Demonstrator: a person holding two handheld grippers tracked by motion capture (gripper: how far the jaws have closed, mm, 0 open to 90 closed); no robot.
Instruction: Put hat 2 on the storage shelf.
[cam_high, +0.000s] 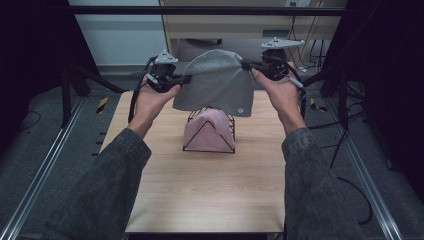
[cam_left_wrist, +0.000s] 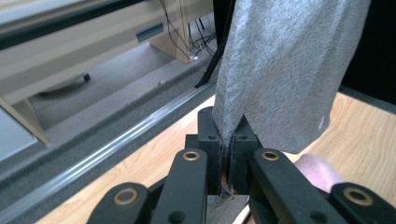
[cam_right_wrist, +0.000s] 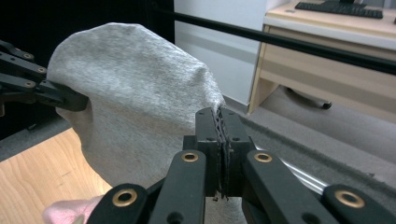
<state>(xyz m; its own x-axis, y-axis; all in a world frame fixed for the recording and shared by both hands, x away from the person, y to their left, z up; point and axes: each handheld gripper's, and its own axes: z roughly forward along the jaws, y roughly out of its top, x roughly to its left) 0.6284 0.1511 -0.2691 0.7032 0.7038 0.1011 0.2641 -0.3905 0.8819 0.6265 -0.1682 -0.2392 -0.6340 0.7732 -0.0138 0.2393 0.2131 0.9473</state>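
A grey knit beanie hangs in the air, stretched between the two grippers above the far part of the wooden table. Its rounded crown is uppermost and its opening hangs down, so its long axis runs roughly vertical, tilted a little; the span between the two pinched edges runs side to side. Near its lower hem, on the side nearer the right gripper, sits a small round light-coloured tag; any writing on it is too small to read.

The left gripper has its jaws pressed together on the beanie's edge; in the left gripper view the grey fabric rises from between the closed fingertips and fills the space above and to the right of them. The right gripper is likewise clamped on the opposite edge; in the right gripper view the cloth spreads away to the left of its closed fingertips, reaching the left gripper at the far side.

Directly below the beanie, well beneath both pairs of fingers, a black wire stand rests on the table with a pink beanie draped over it. A hand holds each gripper, with grey denim sleeves coming from the near edge.
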